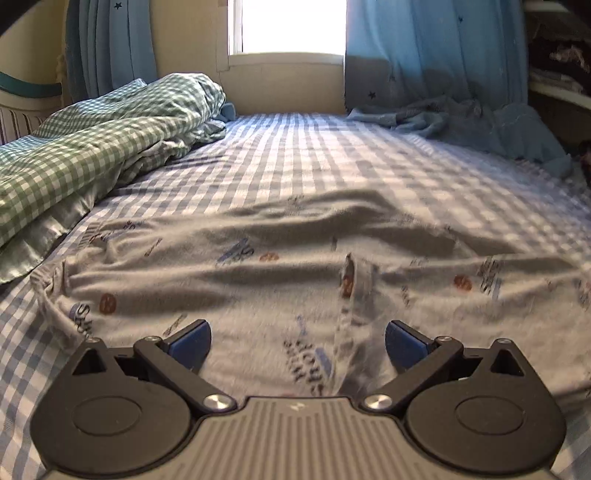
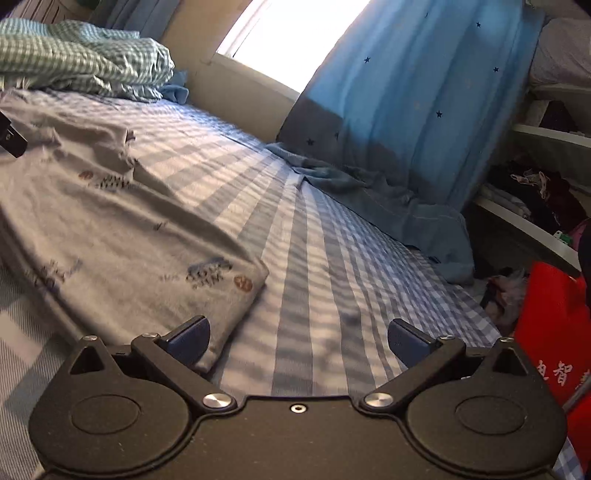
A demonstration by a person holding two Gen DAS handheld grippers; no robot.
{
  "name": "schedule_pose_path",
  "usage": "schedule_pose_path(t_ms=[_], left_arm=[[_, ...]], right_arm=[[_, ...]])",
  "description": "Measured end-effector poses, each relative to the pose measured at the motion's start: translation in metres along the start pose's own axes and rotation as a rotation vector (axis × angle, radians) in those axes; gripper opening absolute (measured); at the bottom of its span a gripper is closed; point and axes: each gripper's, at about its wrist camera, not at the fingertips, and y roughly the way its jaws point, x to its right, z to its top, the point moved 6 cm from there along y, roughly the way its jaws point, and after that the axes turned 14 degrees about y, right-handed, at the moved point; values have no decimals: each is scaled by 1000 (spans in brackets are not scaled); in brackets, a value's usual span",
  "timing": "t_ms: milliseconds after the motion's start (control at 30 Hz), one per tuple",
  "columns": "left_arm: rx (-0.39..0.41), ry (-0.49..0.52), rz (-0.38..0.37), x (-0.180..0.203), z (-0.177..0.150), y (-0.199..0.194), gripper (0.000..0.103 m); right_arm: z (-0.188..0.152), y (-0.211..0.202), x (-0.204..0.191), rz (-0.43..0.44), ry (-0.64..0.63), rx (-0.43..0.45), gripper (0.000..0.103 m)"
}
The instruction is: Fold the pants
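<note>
The light grey printed pants (image 1: 280,273) lie spread and wrinkled across the blue checked bed sheet (image 1: 303,155). My left gripper (image 1: 298,345) is open just above the pants near the waist, holding nothing. In the right wrist view the pants (image 2: 110,221) lie to the left, with a leg end (image 2: 236,291) near the front. My right gripper (image 2: 299,343) is open and empty, its left finger (image 2: 190,341) over the leg end's corner, its right finger over the bare sheet (image 2: 332,280).
A green checked duvet (image 1: 92,147) is bunched at the bed's left. A blue curtain (image 2: 417,92) hangs and pools on the bed's far right. Shelves with clothes (image 2: 535,192) and a red bag (image 2: 554,332) stand right of the bed. A window (image 1: 288,26) is behind.
</note>
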Motion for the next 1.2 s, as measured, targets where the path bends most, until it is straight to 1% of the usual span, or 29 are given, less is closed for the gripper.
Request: schedule_pose_path(t_ms=[67,133,200,233,300,333,400,433,500,567,633,733,833,933,1000,1033,1100,1167,1200], left_arm=[[19,-43,-20,-7,-5,-3,103],[-8,-86,-15,-16,-6,-6,103],[-2,-101,-14,-21,-8,-16,103],[8,-106,-11,-24,-10,-22,103],[14,-114,-6,-29,-17,-31,103],[6,-122,-2,-35,-22,-34,103],[-45,-158,10,-50,-33,-34,103],[-65,-184,8,-60,-38,-34,103],[-57,-257,11,-84,-48,-42,103],[-37,-342,20,-111,-54,-48,103],[-35,-447,42,-144,-59,-46,103],[-22,-618,66,-188,-66,-37,103],[41,-785,21,-222,-67,-24,102],[62,-884,-22,-239,-63,-13,102],[58,-905,-24,-241,-62,-10,102],[58,-893,-29,-239,-60,-10,102],[52,-852,-41,-232,-59,-9,102],[54,-803,-45,-223,-58,-10,102],[57,-772,-42,-220,-57,-10,102]], right_arm=[[-4,-4,3,-47,-25,-10,102],[-8,-4,9,-88,-28,-52,102],[-6,-13,15,-59,40,-61,102],[-4,-22,17,-24,89,-43,102],[-1,-34,13,37,138,-13,102],[-2,-35,9,42,132,-22,102],[-10,-26,-4,27,70,-82,102],[-11,-24,-6,15,59,-81,102],[-3,-27,-6,7,70,-70,102],[7,-31,-7,22,119,-51,102],[21,-33,-17,72,156,-22,102],[47,-23,-50,191,142,-2,102],[77,-2,-92,303,85,25,102],[114,28,-135,424,52,53,102],[140,54,-165,457,9,44,102],[154,69,-180,467,-6,40,102],[171,92,-201,480,-22,23,102],[181,120,-220,463,-34,-18,102],[182,132,-225,437,-42,-41,102]])
